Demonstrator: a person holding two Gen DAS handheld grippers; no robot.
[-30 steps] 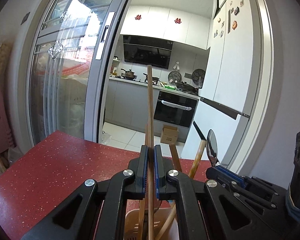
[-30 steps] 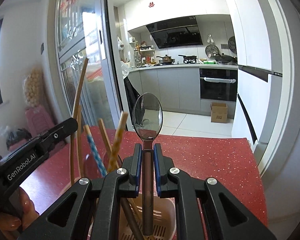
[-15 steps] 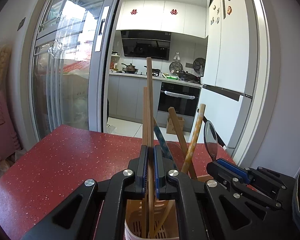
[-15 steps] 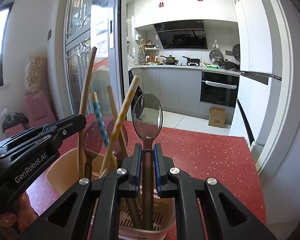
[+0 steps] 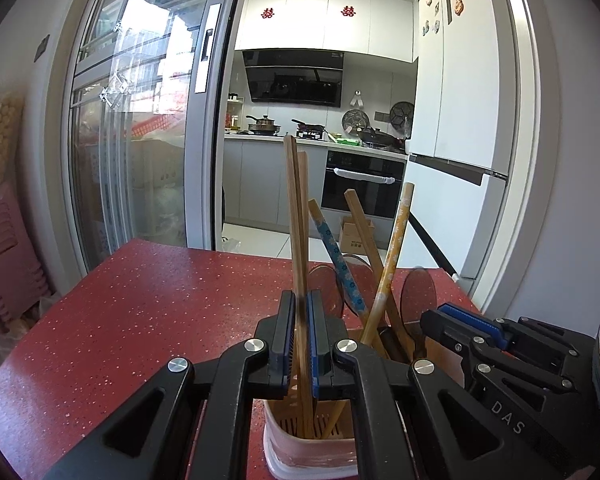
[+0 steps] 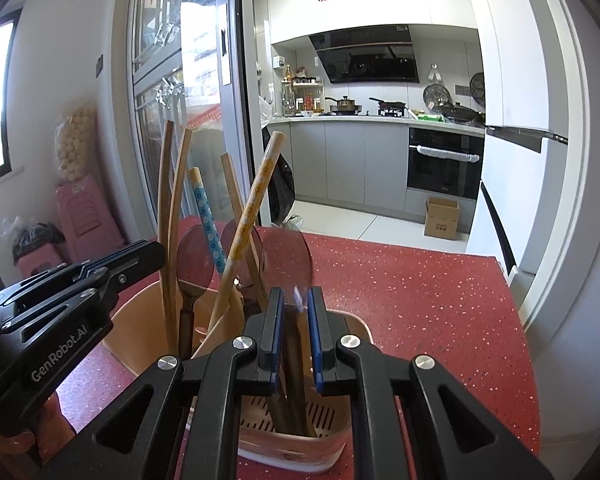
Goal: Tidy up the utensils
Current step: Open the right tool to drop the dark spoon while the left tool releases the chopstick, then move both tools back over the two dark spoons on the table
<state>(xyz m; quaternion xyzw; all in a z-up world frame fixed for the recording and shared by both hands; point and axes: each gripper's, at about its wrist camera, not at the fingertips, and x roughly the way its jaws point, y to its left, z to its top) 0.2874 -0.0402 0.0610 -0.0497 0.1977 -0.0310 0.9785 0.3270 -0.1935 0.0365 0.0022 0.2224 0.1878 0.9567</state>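
A pink utensil holder (image 5: 312,446) stands on the red table (image 5: 140,320); it also shows in the right wrist view (image 6: 140,320). It holds several chopsticks and spoons. My left gripper (image 5: 300,340) is shut on a wooden chopstick (image 5: 294,216) whose lower end is down in the holder. My right gripper (image 6: 294,340) has its jaws slightly apart over the holder. The metal spoon (image 6: 288,260) is blurred between them, its handle down in the holder. The right gripper shows at the right of the left wrist view (image 5: 460,320).
The red table (image 6: 420,300) ends ahead at a sliding glass door (image 5: 140,120) and an open kitchen doorway. A white fridge (image 5: 460,120) stands to the right. A cardboard box (image 6: 442,218) lies on the kitchen floor.
Both grippers have come down over the holder. The chopstick and the spoon have sunk into it. The right jaws have parted and the spoon has slid down between them.
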